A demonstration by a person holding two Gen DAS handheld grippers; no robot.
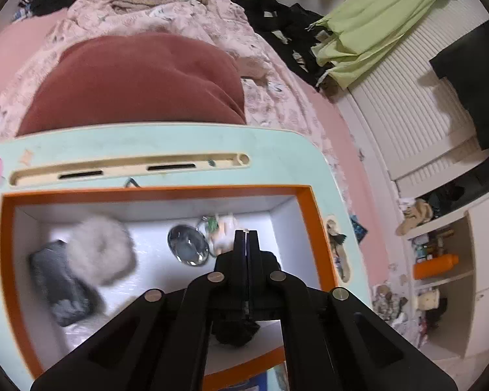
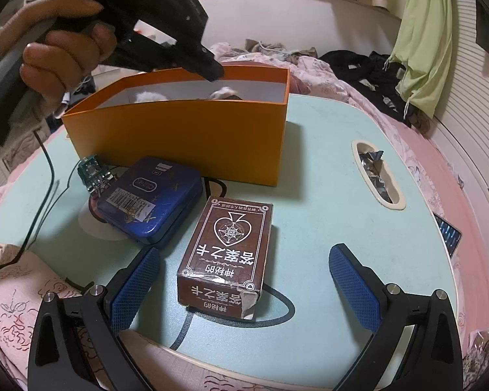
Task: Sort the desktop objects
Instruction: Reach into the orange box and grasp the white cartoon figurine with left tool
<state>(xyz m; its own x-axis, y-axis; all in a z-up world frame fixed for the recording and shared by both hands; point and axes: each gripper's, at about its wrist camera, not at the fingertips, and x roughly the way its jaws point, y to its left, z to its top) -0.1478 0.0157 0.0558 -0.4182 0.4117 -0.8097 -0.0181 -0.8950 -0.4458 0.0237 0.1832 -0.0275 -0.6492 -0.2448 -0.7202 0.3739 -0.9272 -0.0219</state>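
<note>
**Left tongs closed over orange box; right tongs open around brown card box**

Left tongs: fingers pressed together, nothing visible between them, tips pointing down into the orange cardboard box with white lining. In the right wrist view the same tongs sit just above the box's near rim, held by a person's hand.

Box contents, left wrist view: 1 fluffy grey-white pom-pom, 1 dark flat object partly under it (blurred, cannot identify), 1 round shiny silver disc, and a small pale item with green parts just past the fingertips. A dark lump lies under the tongs' body; cannot identify.

Right tongs: wide open, blue textured pads on either side of the brown rectangular card box with white heart-and-star print, not touching it.

The card box lies flat on the pale mint-green surface, near the orange box. A dark blue rounded tin with barcode label rests just to its left, with a small green circuit board beside the tin.
</note>
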